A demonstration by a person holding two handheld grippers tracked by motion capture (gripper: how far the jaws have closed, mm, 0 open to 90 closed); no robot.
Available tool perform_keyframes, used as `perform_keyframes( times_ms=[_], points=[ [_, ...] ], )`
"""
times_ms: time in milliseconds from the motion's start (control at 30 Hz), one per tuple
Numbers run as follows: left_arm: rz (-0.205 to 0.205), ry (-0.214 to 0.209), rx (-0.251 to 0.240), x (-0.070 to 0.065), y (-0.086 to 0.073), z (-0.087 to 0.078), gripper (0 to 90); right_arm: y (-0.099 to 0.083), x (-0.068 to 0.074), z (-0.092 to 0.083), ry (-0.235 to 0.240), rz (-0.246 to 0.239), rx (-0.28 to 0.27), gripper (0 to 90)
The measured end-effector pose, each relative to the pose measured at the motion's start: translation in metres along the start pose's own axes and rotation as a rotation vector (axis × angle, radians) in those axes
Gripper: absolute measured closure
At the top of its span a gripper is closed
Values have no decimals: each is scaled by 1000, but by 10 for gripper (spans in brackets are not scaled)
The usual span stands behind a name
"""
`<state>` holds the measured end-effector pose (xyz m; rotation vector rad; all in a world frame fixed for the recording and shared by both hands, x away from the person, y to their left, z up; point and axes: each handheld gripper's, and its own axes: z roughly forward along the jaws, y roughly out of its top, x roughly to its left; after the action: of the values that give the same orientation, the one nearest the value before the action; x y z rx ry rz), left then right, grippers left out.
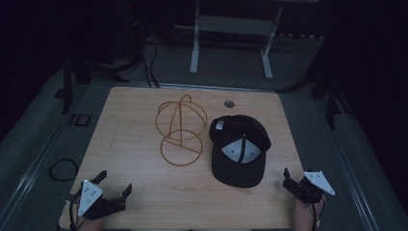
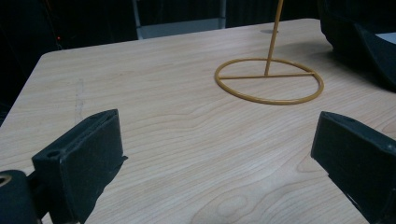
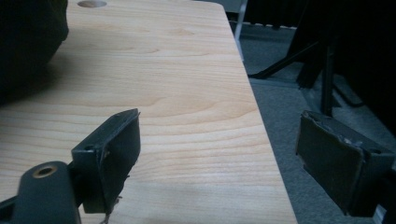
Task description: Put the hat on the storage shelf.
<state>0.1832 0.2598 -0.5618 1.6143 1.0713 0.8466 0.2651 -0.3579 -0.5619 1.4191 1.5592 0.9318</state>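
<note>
A yellow wire hat stand point(image 1: 180, 130) stands mid-table on its round base ring point(image 2: 269, 80). Just right of it lies a black cap point(image 1: 239, 149) with a white front panel, brim toward the near edge. My left gripper point(image 1: 114, 183) rests at the table's near left corner, open, nothing between its jaws point(image 2: 215, 149); it points toward the stand's base, well short of it. My right gripper point(image 1: 295, 179) sits at the near right edge, open and empty point(image 3: 219, 154), one jaw over the table and one past its edge. The cap point(image 3: 28, 42) is off to its left.
The wooden table point(image 1: 139, 192) has a round cable hole point(image 1: 229, 103) near its far edge. Behind it stands a white desk frame point(image 1: 231, 43). Dark tripod legs point(image 1: 332, 96) flank the table, and a black cable loop point(image 1: 62, 169) lies on the grey carpet at the left.
</note>
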Motion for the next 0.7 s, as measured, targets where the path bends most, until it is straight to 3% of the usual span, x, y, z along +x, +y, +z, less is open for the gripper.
perform_keyframes(
  times_ms=[300,533,700],
  points=[
    [8,-29,2,-7,0,5,28,0,-2,0,23,21,2,138],
    [10,-56,-4,-14,2,8,27,2,-1,1,107,35,28,130],
    [-3,-67,-13,-17,4,7,28,17,-2,-5,150,43,39,128]
  ],
)
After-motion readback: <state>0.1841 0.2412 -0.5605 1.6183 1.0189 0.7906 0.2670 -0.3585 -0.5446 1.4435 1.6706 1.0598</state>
